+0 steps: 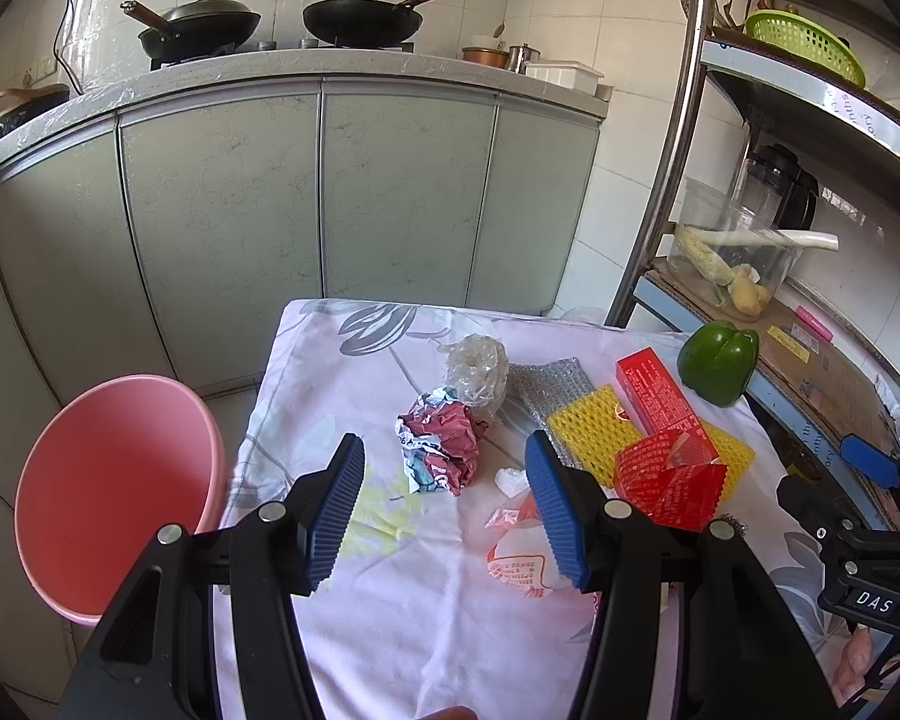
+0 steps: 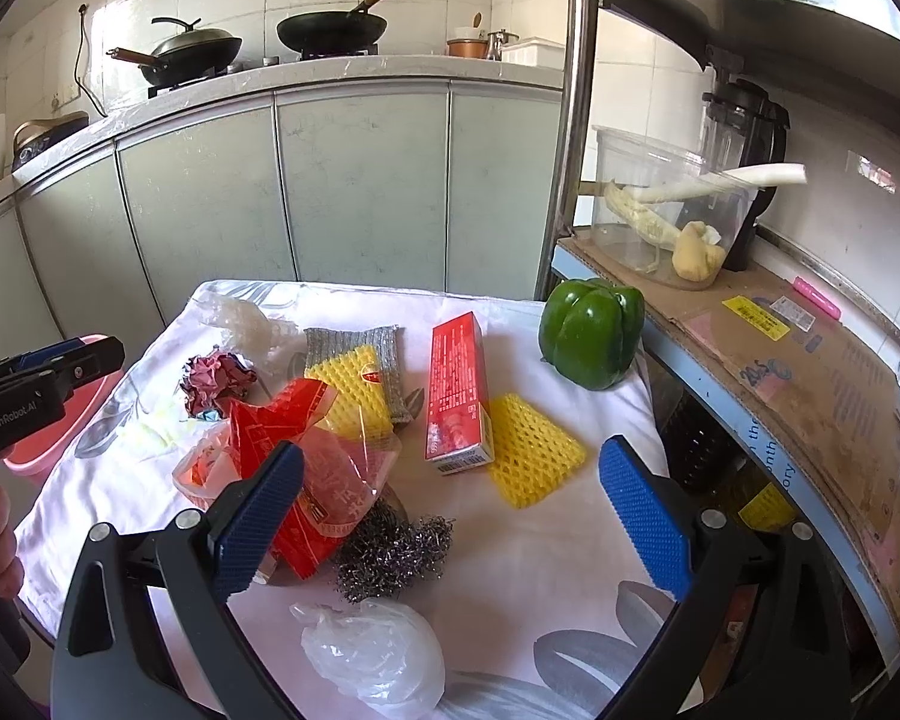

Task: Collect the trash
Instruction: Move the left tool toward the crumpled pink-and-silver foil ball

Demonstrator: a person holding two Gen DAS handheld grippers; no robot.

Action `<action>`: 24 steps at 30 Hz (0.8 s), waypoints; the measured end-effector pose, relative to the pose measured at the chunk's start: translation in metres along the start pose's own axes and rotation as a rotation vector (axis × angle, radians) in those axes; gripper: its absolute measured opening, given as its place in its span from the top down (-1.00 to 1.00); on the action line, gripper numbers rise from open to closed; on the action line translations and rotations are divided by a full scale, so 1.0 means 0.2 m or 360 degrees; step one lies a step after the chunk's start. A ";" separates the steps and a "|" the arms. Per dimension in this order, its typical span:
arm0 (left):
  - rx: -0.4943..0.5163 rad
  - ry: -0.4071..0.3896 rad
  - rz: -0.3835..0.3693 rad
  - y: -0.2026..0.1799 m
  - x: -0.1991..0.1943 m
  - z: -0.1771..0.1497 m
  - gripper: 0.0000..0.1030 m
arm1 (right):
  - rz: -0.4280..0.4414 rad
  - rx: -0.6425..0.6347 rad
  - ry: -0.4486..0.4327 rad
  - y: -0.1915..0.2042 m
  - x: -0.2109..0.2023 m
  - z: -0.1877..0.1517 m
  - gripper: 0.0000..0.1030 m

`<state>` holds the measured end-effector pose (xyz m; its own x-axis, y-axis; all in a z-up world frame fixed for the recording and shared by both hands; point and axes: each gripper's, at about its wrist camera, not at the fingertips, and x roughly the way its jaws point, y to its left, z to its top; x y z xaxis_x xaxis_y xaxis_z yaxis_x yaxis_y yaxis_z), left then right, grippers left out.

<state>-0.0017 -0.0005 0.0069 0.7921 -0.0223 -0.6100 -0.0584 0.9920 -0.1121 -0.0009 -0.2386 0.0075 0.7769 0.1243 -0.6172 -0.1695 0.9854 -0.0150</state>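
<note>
Both claws, left claw point(image 1: 444, 504) and right claw point(image 2: 450, 516), are being held spread, empty. Crumpled maroon paper ball point(image 1: 441, 441) is being judged light, soft; pinching across its middle is being advised.

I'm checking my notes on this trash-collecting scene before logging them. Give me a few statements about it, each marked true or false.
1. The left gripper is open and holds nothing. True.
2. The green bell pepper lies in the pink basin. False: it sits on the cloth-covered table, near the shelf.
3. The crumpled paper ball lies ahead of the left gripper. True.
4. The right gripper is shut on the steel wool scourer. False: its jaws are wide apart, and the scourer lies on the table.
5. The red box stands upright. False: it lies flat.
</note>
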 end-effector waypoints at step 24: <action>0.0016 -0.0102 -0.0048 -0.03 -0.11 0.02 -0.07 | -0.0045 -0.0005 -0.0127 0.06 -0.07 0.02 -0.93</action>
<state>-0.0175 -0.0053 0.0241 0.8307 -0.0443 -0.5550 -0.0283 0.9922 -0.1216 -0.0118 -0.2275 0.0192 0.8274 0.1051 -0.5517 -0.1483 0.9884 -0.0341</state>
